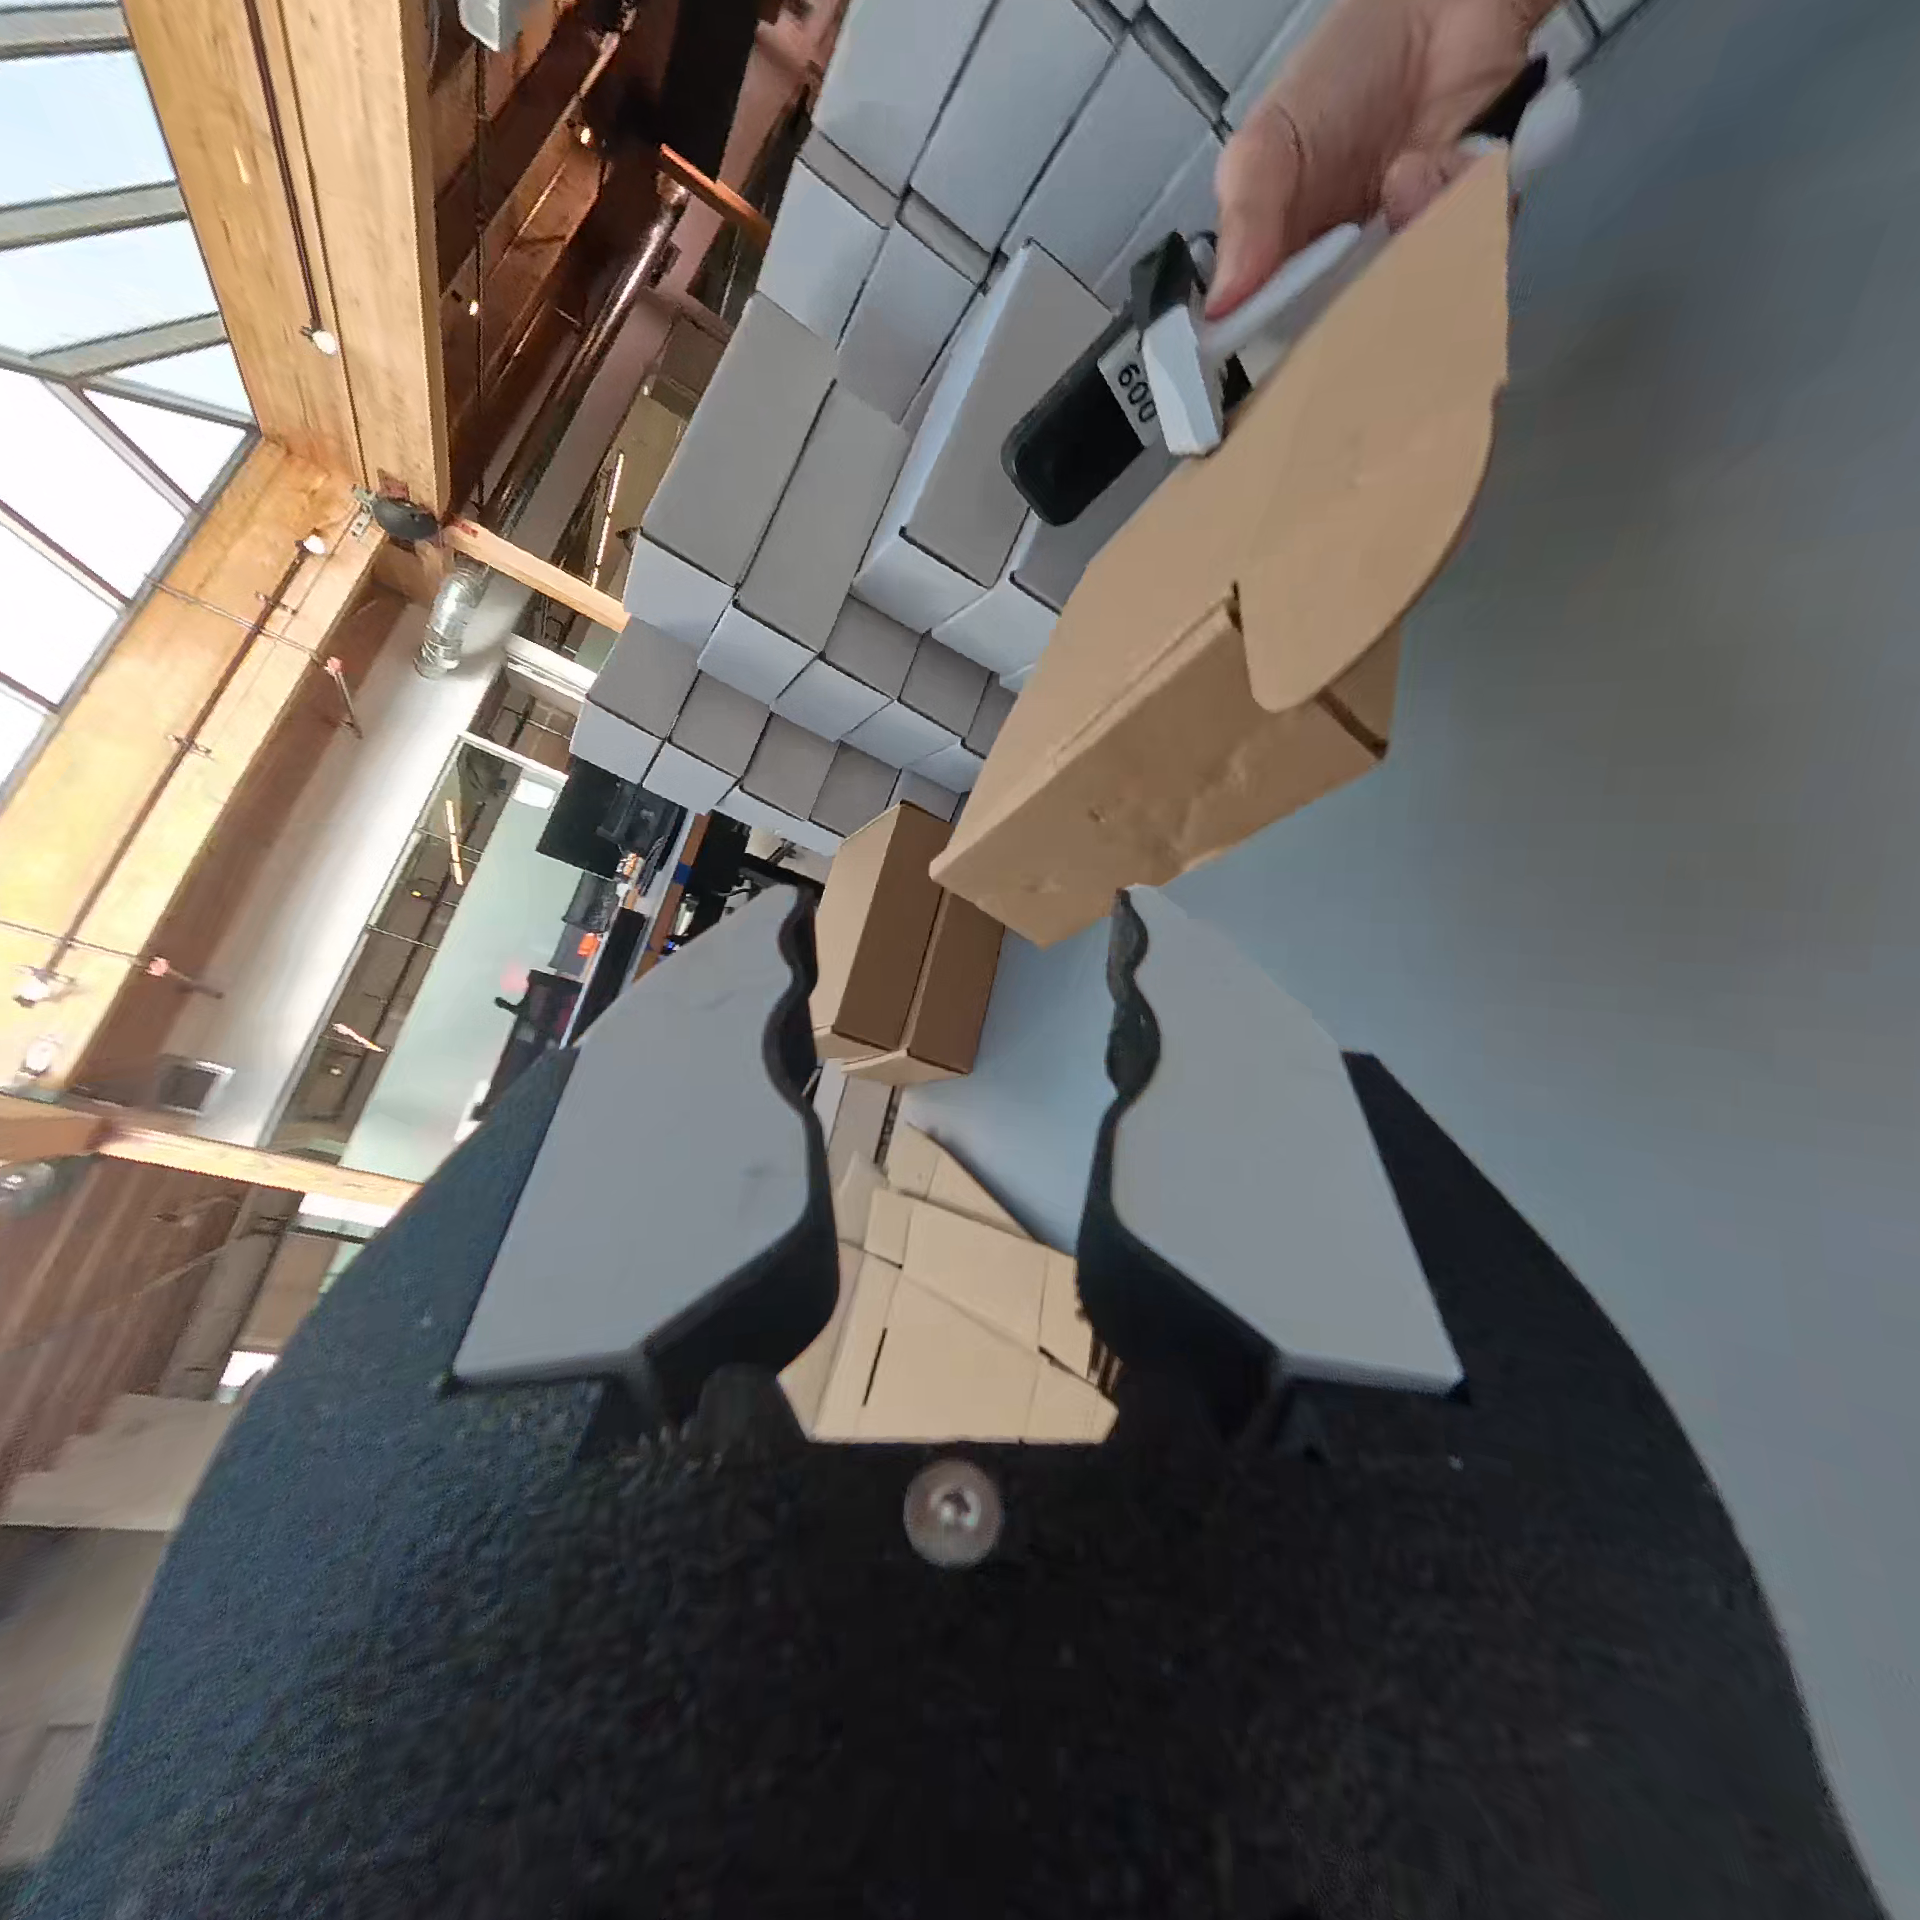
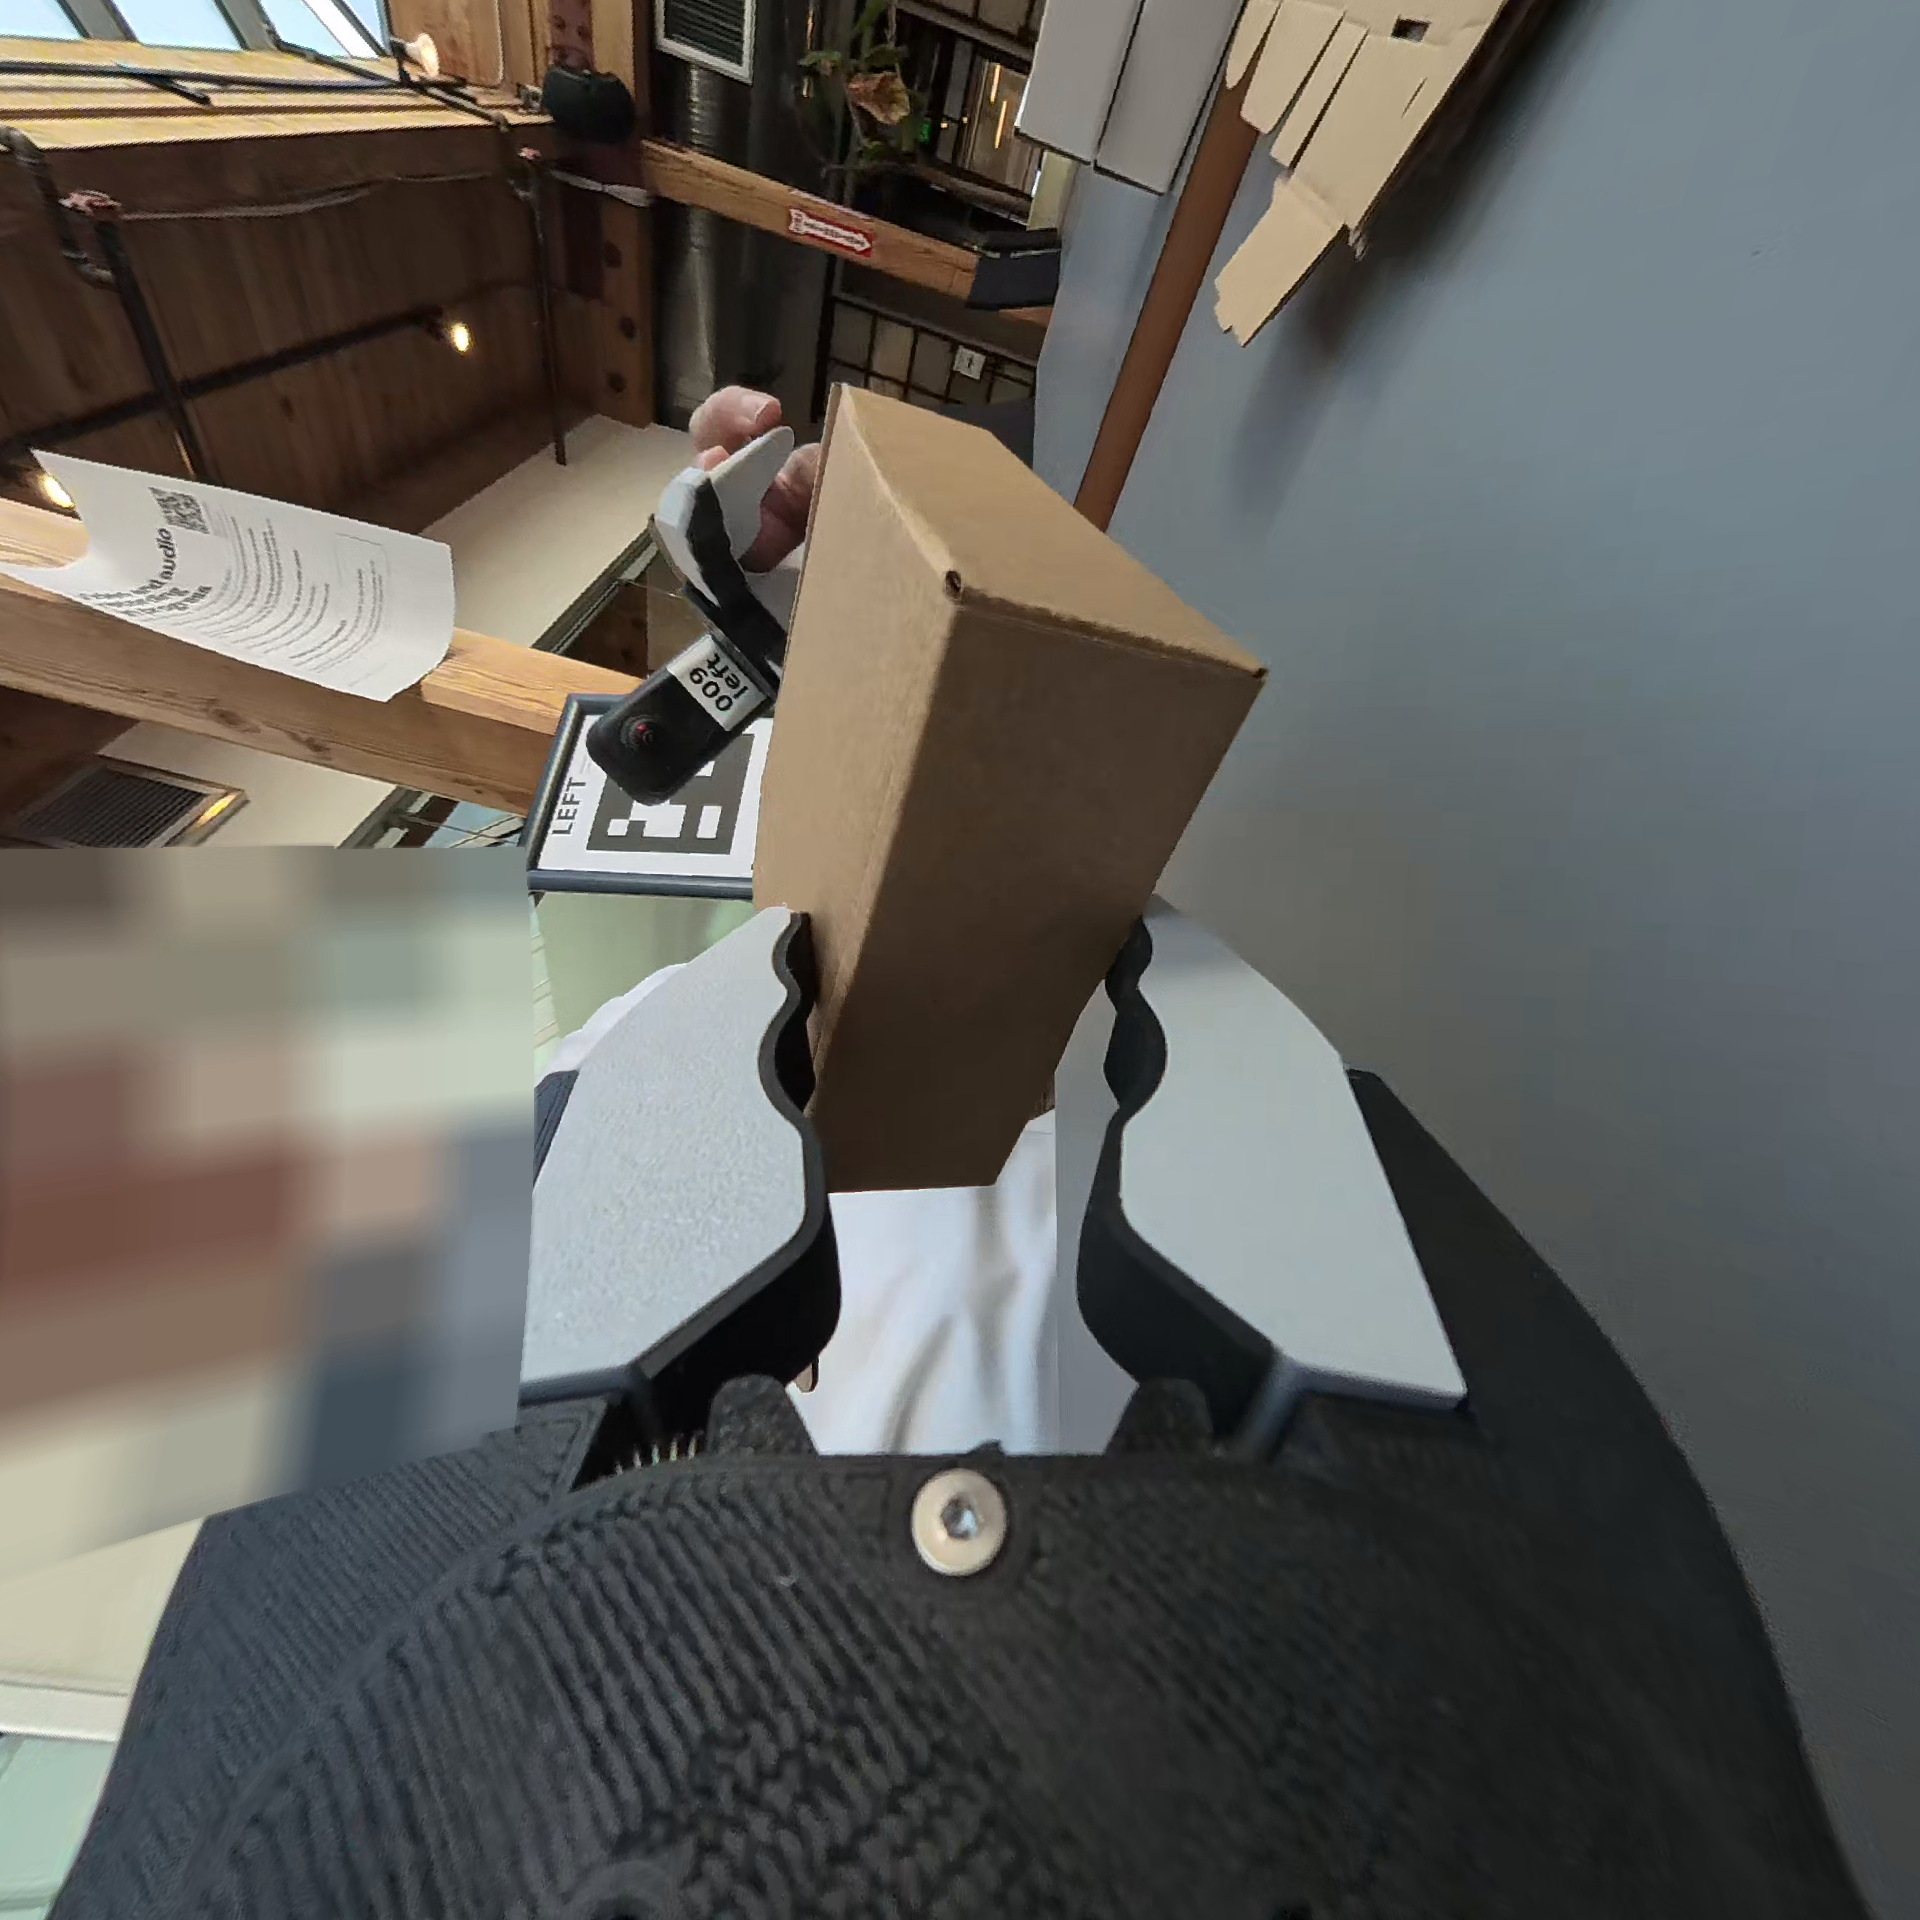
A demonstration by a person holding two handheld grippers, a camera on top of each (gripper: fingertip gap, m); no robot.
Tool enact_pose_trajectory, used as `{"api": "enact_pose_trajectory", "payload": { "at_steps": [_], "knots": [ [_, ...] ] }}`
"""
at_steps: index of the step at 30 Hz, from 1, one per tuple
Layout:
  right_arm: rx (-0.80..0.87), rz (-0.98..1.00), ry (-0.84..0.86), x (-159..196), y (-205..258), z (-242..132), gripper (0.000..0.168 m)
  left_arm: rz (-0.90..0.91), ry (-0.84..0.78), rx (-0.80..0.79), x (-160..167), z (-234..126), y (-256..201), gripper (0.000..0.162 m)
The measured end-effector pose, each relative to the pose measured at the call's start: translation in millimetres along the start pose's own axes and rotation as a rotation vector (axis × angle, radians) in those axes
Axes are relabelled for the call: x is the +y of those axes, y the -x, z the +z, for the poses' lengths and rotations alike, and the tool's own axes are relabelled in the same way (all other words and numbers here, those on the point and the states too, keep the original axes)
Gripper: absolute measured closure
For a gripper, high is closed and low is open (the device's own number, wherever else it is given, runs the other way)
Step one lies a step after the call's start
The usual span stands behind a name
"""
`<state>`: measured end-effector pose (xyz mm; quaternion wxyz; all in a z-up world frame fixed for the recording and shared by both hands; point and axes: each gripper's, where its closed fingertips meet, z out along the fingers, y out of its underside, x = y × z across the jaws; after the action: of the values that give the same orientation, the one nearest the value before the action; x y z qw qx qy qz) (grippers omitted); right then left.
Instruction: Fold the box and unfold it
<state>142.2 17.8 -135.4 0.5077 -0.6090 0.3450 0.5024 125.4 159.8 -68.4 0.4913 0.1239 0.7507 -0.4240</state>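
Observation:
A folded brown cardboard box (image 2: 987,790) is up in the air between the fingers of my right gripper (image 2: 966,935), which is shut on its lower end. In the left wrist view the box (image 1: 1195,717) hangs just beyond my left gripper (image 1: 961,925), whose fingers stand apart and hold nothing. A rounded flap (image 1: 1371,499) lies over the box's top. The right gripper's camera body (image 1: 1081,436) and a hand (image 1: 1340,135) show behind the box. The left gripper's camera body (image 2: 675,727) shows behind the box in the right wrist view; its fingers are hidden.
A stack of white boxes (image 1: 831,468) stands at the far side of the grey table (image 1: 1610,1039). Two folded brown boxes (image 1: 904,956) and flat cardboard blanks (image 1: 956,1309) lie below my left gripper. More flat blanks (image 2: 1320,135) lie farther off.

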Motion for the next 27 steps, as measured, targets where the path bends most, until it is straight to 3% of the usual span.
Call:
{"api": "enact_pose_trajectory", "payload": {
  "at_steps": [7, 13, 17, 23, 25, 27],
  "knots": [
    [-0.046, 0.019, 0.095, 19, 8, 16, 0.112, 0.458, -0.032, -0.002, -20, 3, -41, 0.105],
    [-0.031, 0.044, 0.128, 23, 11, 24, 0.112, 0.555, -0.116, 0.038, -47, 8, -61, 0.099],
    [-0.04, 0.046, 0.147, 26, 15, 28, 0.11, 0.628, -0.141, 0.083, -56, 10, -74, 0.112],
    [-0.038, 0.035, 0.095, 19, 11, 25, 0.113, 0.569, -0.061, 0.064, -55, 15, -81, 0.115],
    [-0.042, 0.017, 0.055, 14, 10, 23, 0.106, 0.444, -0.047, 0.07, -56, 15, -79, 0.115],
    [-0.068, -0.037, -0.009, 3, 18, 13, 0.085, 0.228, -0.058, 0.091, -59, 13, -74, 0.115]
  ]
}}
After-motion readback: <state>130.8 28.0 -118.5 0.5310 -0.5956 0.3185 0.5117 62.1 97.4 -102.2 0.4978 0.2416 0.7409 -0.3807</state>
